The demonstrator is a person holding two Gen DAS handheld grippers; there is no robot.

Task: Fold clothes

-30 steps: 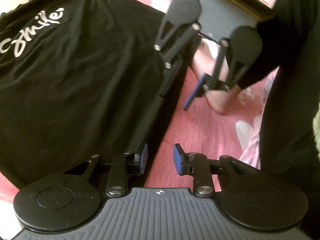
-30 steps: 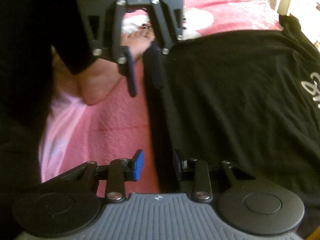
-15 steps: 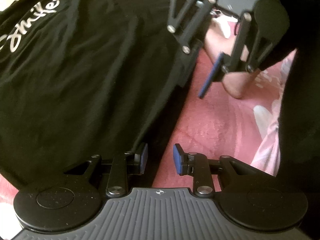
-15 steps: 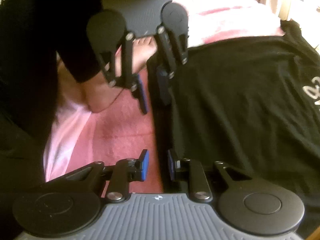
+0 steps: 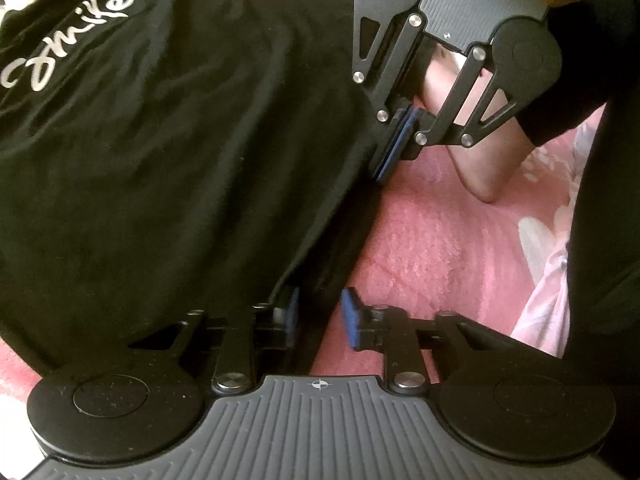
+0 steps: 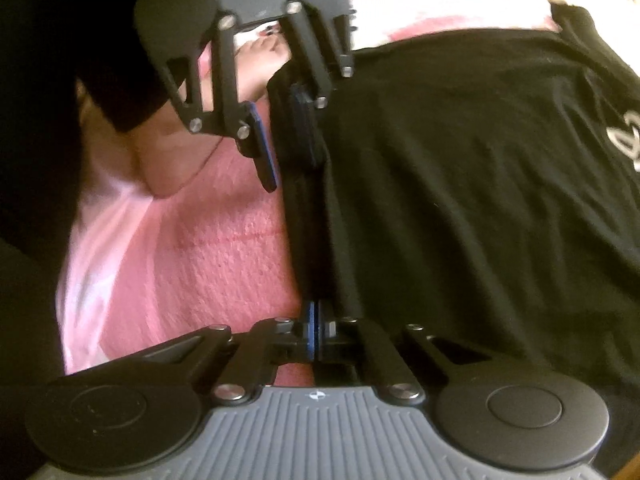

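Now, black T-shirt (image 5: 180, 160) lies spread flat on the pink blanket (image 5: 432, 248), with white script lettering (image 5: 68, 52) towards its far side; its near straight edge runs between my two hands, and pink pile shows bare just beside it.

My right fingers (image 6: 310, 330) are clenched; blue pads pressed together on that edge of the T-shirt, a narrow dark strip of cloth running straight up from between them; from the other hand's camera the same pair reads as one closed stack at the cloth's border.

My left fingers (image 5: 352, 316) have just been closing; the pads stand apart in both views, with the T-shirt's edge lying in the gap; the pad on the cloth side sits against the fabric, the blue pad on the blanket side stands clear of it; not a clamp as seen.

Both tools point steeply down at the blanket and face each other along the same edge; left at one end, right at the other.

A bare foot (image 5: 480, 168) rests on the blanket just beyond the right fingers, heel down; a dark trouser leg (image 5: 600, 160) fills the side away from the T-shirt; some pale pink cloth (image 5: 548, 304) lies beside it.
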